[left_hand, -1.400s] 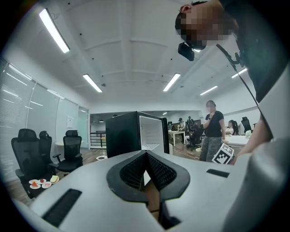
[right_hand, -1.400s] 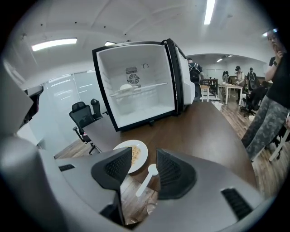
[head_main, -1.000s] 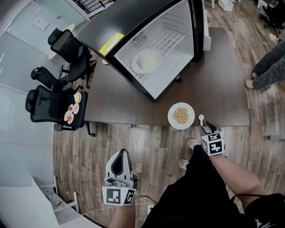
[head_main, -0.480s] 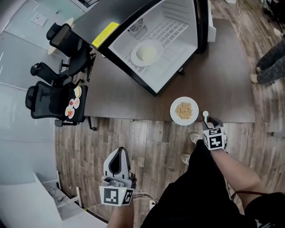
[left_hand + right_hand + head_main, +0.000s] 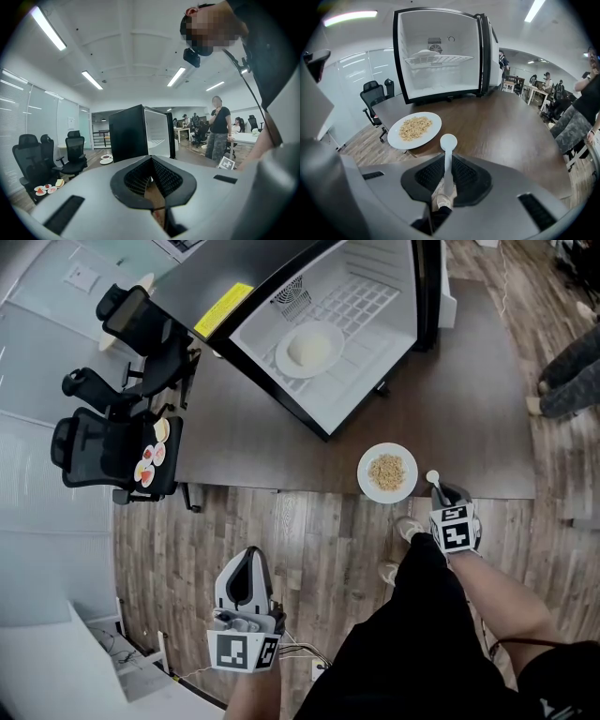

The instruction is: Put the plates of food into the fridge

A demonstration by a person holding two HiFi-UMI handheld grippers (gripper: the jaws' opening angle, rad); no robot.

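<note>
**Spoon pinched at the worktop edge**

Right tool (image 5: 441, 493) points down at the near edge of the dark wooden worktop (image 5: 450, 399). Its jaws have just been closing and now pinch the handle of a white spoon (image 5: 448, 140), whose bowl sticks out ahead of them. Just left of the spoon and apart from it, the plate of food (image 5: 387, 472) sits on the worktop near that same edge, with tan crumbs heaped on it. My left tool (image 5: 247, 566) hangs low over the floor, well away from the worktop, with its jaws pressed together on nothing.

Beyond the plate, the black fridge (image 5: 267, 292) stands on the worktop. Its door (image 5: 427, 282) is swung open on the right, showing a white interior. A second plate (image 5: 308, 350) carrying a pale mound rests on its wire shelf (image 5: 361, 320).

Black office chairs (image 5: 94, 451) stand left of the worktop, and one carries small plates (image 5: 150, 463). A person (image 5: 570, 381) stands off to the right. The floor (image 5: 319, 540) is wood plank, and strip lights (image 5: 91, 79) run across the ceiling.
</note>
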